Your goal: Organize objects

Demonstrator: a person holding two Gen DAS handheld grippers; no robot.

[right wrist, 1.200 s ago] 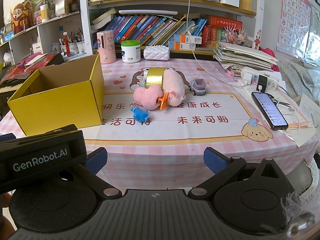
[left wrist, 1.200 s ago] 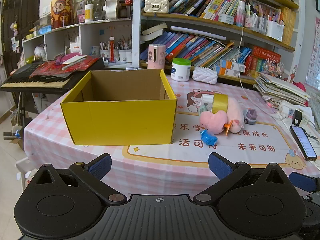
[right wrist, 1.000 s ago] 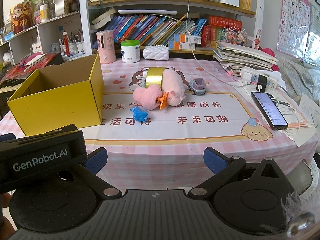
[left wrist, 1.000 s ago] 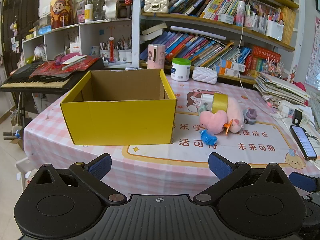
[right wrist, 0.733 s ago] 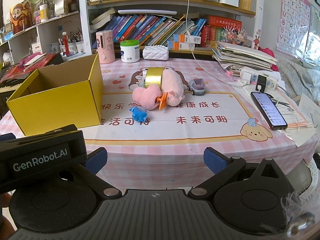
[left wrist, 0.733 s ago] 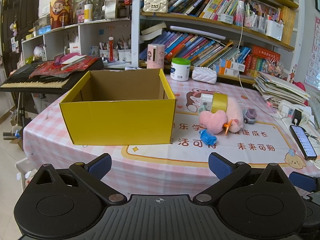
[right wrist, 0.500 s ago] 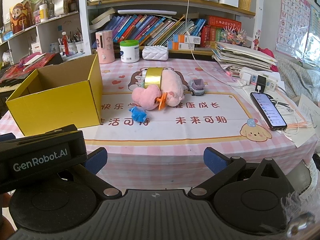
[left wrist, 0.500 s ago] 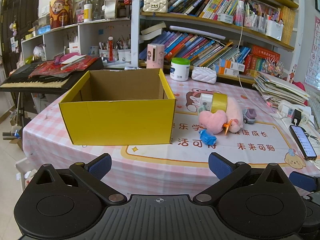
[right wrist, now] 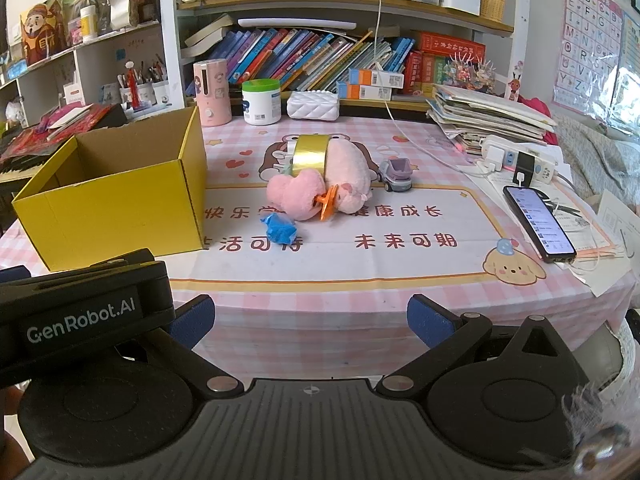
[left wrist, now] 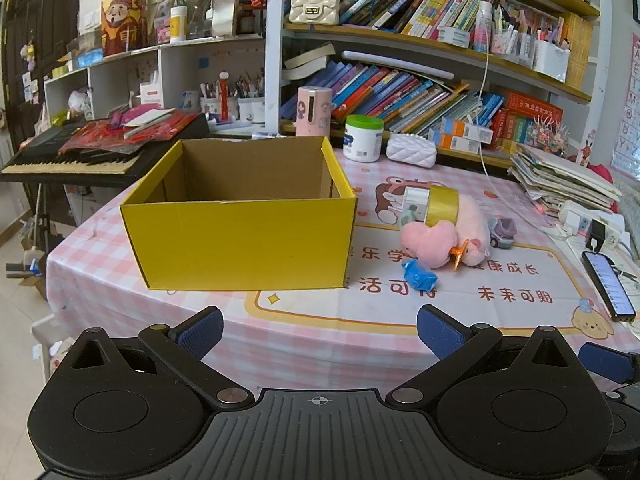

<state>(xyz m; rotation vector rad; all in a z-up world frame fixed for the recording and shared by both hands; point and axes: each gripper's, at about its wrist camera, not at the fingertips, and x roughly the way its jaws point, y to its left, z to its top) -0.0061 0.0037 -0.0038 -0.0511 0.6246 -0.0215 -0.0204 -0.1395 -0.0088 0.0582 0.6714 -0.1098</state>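
On my left wrist view, the left gripper [left wrist: 318,326] is spread wide and empty before the yellow cardboard box [left wrist: 240,236], with the pink plush toy [left wrist: 448,236] right of it. On my right wrist view, the right gripper [right wrist: 310,320] also gapes empty, facing the plush [right wrist: 320,188] and blue candy wrapper [right wrist: 279,229] on the table [right wrist: 320,304].

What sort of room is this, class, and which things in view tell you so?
Most likely a child's study or playroom at home: crowded bookshelves of children's books, an alphabet poster on the wall, and a pink plush toy on a cartoon-printed tablecloth.

Home study: crammed bookshelves [left wrist: 420,80], keyboard [left wrist: 68,156]
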